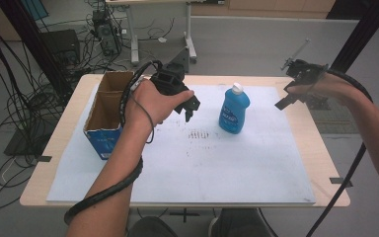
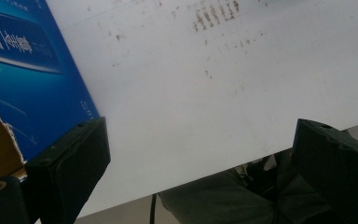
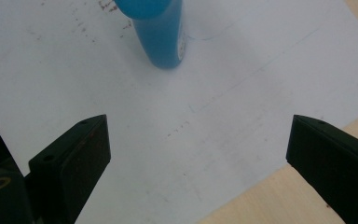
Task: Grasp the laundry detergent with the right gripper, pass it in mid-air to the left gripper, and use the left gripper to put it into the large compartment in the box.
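Note:
A blue bottle [image 1: 234, 109] with a white cap stands upright on the white mat [image 1: 202, 163], right of the middle. An open cardboard box [image 1: 106, 111] with blue sides stands at the mat's left edge. My left gripper [image 1: 189, 107] hovers between box and bottle, open with nothing between its jaws. In the left gripper view the left gripper [image 2: 200, 140] points down at the mat, the box's blue side [image 2: 23, 70] close at its left. My right gripper [image 1: 296, 98] is held above the table's right edge. In the right gripper view the right gripper [image 3: 198, 135] stands open, the bottle [image 3: 161, 32] ahead of it.
The mat covers most of a wooden table [image 1: 325, 148], with bare wood along its right side [image 3: 354, 28]. A faint smudged patch [image 1: 200, 134] marks the mat's middle. Cables and a desk frame [image 1: 163, 29] lie on the floor behind the table.

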The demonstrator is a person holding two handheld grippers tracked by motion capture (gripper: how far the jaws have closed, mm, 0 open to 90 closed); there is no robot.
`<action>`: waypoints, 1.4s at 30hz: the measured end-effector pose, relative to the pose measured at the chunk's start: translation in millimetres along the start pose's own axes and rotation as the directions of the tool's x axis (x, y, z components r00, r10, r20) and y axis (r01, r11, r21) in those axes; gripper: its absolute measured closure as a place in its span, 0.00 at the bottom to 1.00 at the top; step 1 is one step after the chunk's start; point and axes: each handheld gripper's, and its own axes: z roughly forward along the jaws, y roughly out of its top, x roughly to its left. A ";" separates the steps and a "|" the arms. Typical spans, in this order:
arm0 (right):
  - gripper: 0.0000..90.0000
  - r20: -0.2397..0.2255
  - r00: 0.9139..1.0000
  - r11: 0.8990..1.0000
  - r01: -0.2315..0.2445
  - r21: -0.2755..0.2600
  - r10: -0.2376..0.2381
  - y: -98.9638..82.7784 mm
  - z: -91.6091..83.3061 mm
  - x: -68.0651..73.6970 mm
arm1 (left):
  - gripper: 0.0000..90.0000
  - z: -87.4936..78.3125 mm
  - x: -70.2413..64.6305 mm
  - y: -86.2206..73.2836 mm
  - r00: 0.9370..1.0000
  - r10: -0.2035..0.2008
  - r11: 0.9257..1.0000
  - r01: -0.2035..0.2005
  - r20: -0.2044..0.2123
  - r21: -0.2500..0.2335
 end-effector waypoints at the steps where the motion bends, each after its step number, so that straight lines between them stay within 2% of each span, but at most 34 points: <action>1: 0.07 -0.005 1.000 1.000 -0.002 -0.015 0.002 -2.0 2.3 2.1 | 0.06 0.3 0.2 0.0 1.000 -0.001 1.000 0.001 0.002 0.001; 7: 0.06 -0.007 1.000 0.998 -0.021 -0.067 0.021 -9.9 12.1 8.8 | 0.06 3.2 2.7 -1.8 1.000 0.001 1.000 -0.001 0.008 -0.002; 12: 0.06 0.001 1.000 0.993 -0.029 -0.113 0.030 -13.4 27.3 13.4 | 0.06 5.5 5.3 -3.7 1.000 -0.002 1.000 0.002 0.010 -0.001; 13: 0.06 -0.005 0.999 0.990 -0.035 -0.137 0.034 -13.6 34.8 16.2 | 0.06 6.4 6.6 -4.1 1.000 -0.003 1.000 0.003 0.008 -0.003; 16: 0.06 -0.010 1.000 0.986 -0.030 -0.162 0.029 -13.7 48.0 20.1 | 0.06 7.3 7.9 -4.7 1.000 -0.005 1.000 0.005 0.011 -0.004; 24: 0.05 -0.026 0.999 0.982 -0.047 -0.184 0.043 -14.8 74.9 25.5 | 0.06 10.4 10.5 -5.2 1.000 -0.010 1.000 0.010 0.013 -0.003; 28: 0.05 -0.025 0.999 0.980 -0.046 -0.195 0.042 -15.0 82.1 27.4 | 0.06 12.3 10.5 -5.0 1.000 -0.010 1.000 0.010 0.007 0.001; 35: 0.05 -0.020 0.999 0.972 -0.046 -0.230 0.042 -14.4 93.8 32.1 | 0.06 14.2 9.6 -4.7 1.000 -0.014 1.000 0.014 0.002 -0.011; 37: 0.05 -0.014 0.999 0.966 -0.046 -0.256 0.044 -14.5 98.7 33.8 | 0.06 14.8 9.1 -4.4 1.000 -0.013 1.000 0.013 0.002 -0.009; 42: 0.04 -0.015 0.999 0.959 -0.054 -0.278 0.052 -13.8 106.1 36.2 | 0.06 15.3 8.8 -4.0 1.000 -0.016 1.000 0.016 0.002 -0.011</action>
